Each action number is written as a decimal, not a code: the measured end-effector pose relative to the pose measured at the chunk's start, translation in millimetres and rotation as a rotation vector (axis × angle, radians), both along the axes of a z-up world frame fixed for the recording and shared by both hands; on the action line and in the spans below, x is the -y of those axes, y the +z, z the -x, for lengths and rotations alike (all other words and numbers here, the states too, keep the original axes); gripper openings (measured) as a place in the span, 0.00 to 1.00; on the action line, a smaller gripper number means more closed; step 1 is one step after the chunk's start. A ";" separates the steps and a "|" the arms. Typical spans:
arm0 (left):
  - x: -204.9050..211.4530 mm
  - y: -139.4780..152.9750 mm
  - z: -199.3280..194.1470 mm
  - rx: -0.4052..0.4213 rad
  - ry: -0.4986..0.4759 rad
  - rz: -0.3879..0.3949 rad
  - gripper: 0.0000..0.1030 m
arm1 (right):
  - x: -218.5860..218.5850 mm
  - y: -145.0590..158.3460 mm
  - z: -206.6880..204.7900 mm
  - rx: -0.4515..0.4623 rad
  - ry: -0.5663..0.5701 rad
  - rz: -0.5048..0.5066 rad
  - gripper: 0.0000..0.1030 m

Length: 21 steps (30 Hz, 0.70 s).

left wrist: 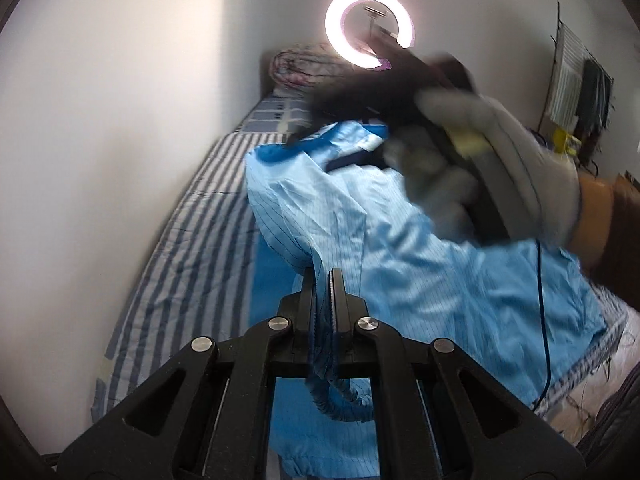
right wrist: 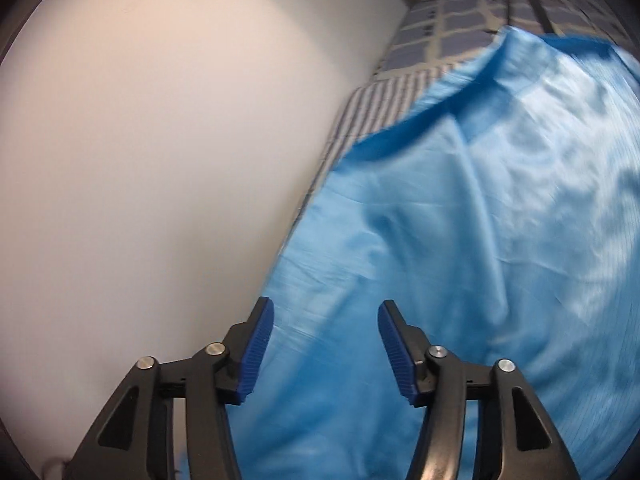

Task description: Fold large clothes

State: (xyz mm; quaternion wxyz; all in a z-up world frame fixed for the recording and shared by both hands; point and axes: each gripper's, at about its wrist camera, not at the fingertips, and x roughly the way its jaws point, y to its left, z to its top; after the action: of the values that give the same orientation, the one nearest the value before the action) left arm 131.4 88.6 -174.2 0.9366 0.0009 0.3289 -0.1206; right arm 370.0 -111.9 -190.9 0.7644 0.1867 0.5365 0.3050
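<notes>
Left wrist view: the left gripper (left wrist: 322,280) has its jaws closed on a fold of the blue garment (left wrist: 420,272), an elastic cuff hanging beneath them. Beyond, the garment lies crumpled across the striped bed (left wrist: 188,248), beside the wall. The gloved right hand (left wrist: 500,168) and its tool appear blurred above the cloth. A ring light (left wrist: 369,27) stands at the far end. Right wrist view: the right gripper (right wrist: 326,344) has its jaws wide apart, holding nothing, poised over the garment's edge. Risk, in my judgement: the slick fabric may slip from the single pinch, or the right jaws may take several layers and spoil the fold.
</notes>
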 end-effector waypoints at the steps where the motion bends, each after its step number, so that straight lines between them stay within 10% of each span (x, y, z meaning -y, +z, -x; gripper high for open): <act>1: 1.2 -0.8 0.6 -0.001 -0.006 0.001 0.03 | -14.8 4.2 0.2 0.009 0.022 0.033 0.61; 10: 3.0 -1.9 5.1 0.008 -0.017 0.008 0.03 | -106.9 -14.9 -11.1 0.038 0.132 0.390 0.58; 12: 1.9 -2.3 5.9 0.010 -0.024 0.004 0.03 | -110.4 -21.9 -13.1 0.041 0.135 0.426 0.25; 15: 4.3 -0.8 7.2 0.025 -0.040 -0.031 0.03 | -101.0 -23.7 -13.1 0.025 0.123 0.399 0.00; 21: 12.4 12.7 13.1 0.077 -0.079 -0.099 0.02 | -38.5 13.0 -18.5 0.085 0.010 0.184 0.00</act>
State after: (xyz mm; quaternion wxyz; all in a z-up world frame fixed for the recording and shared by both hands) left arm 118.3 76.2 -161.6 0.9420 0.0647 0.2978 -0.1407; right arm 388.5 -73.4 -177.9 0.7989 0.0998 0.5303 0.2658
